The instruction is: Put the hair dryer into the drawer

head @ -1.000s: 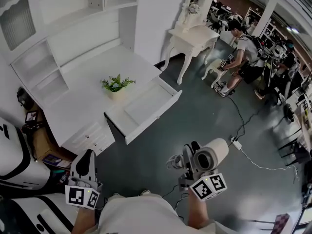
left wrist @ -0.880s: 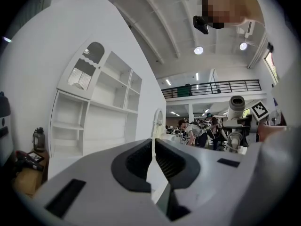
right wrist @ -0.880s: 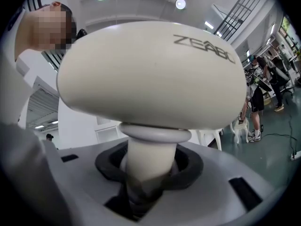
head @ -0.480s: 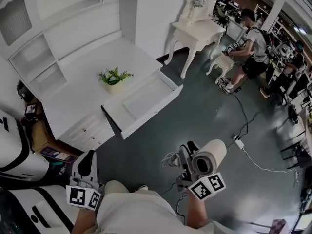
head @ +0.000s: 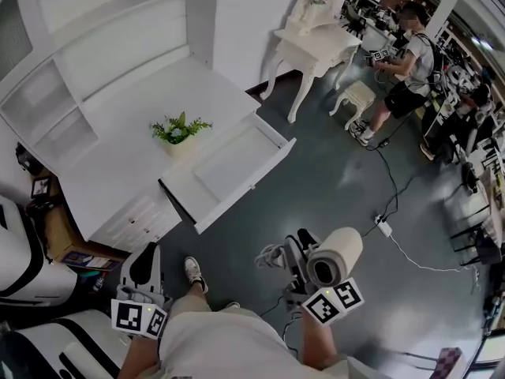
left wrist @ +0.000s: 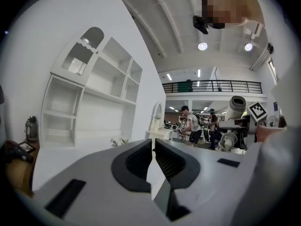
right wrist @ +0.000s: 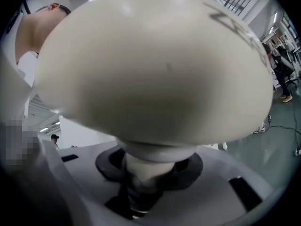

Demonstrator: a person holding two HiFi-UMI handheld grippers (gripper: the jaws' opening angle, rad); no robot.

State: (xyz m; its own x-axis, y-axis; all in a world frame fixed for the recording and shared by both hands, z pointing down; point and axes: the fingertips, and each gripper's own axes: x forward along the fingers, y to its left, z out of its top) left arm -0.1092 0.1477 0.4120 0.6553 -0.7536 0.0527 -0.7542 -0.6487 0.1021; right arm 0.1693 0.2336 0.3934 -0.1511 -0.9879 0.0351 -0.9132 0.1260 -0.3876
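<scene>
Fingers (right wrist: 189, 169) of the right gripper (head: 300, 247) are clamped on the hair dryer (head: 338, 253). Right gripper view: dark pads sit on either side of the handle, and the cream body (right wrist: 155, 65) bulges above them and fills most of the picture. Left gripper (head: 144, 265) has nothing in it. In its own view I see the jaws nearly together, with only a thin slit between the pads and the room showing through. That view also catches the dryer (left wrist: 235, 109) off to the right.

Head view: I have both grippers at the near edge, left one near left, right one near right, both over dark floor. One round end of the dryer barrel faces up at the camera. The dryer is well apart from the drawer (head: 233, 164), nearer and to the right of it.

The drawer is pulled out from the white desk (head: 118, 140), and I see nothing inside it. A potted plant (head: 178, 130) stands on the desk top just beyond the drawer's far-left corner. A white shoe (head: 194, 273) shows on the floor between the grippers. A power strip (head: 382, 227) with a cable lies on the floor to the right. At far right are a white dressing table (head: 312, 46), a stool (head: 357, 95) beside it, and a person (head: 406, 61) standing near the stool.
</scene>
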